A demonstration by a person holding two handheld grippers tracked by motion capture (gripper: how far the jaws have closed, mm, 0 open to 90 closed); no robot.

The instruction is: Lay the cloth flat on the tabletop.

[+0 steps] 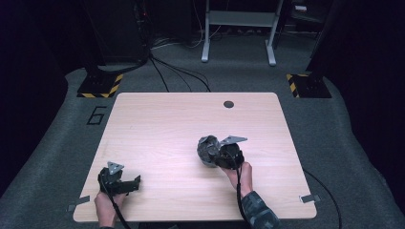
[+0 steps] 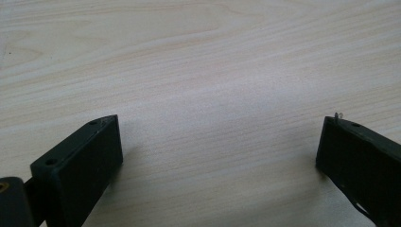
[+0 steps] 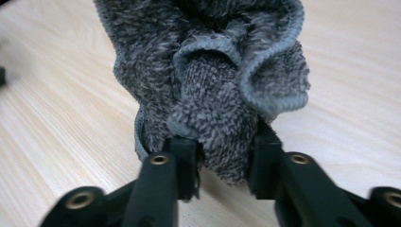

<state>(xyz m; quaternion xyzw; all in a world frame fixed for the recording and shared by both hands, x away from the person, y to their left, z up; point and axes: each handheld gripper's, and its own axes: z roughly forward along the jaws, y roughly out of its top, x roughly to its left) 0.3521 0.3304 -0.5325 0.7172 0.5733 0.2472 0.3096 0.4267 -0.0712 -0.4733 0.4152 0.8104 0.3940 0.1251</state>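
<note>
A crumpled grey terry cloth (image 1: 206,149) sits bunched right of the table's middle. My right gripper (image 1: 216,155) points left into it, held by a hand in a patterned sleeve. In the right gripper view a fold of the cloth (image 3: 208,71) fills the gap between the two black jaws, and my right gripper (image 3: 222,165) is shut on that fold. My left gripper (image 1: 134,183) rests near the front left corner. In its own view my left gripper (image 2: 217,142) stands open, jaws wide apart over bare wood with nothing between them.
The light wooden table (image 1: 157,124) has a round cable hole (image 1: 229,104) near its far edge. Bits of grey tape (image 1: 78,202) mark the front corners. Cables and a metal frame (image 1: 239,28) lie on the floor beyond the table.
</note>
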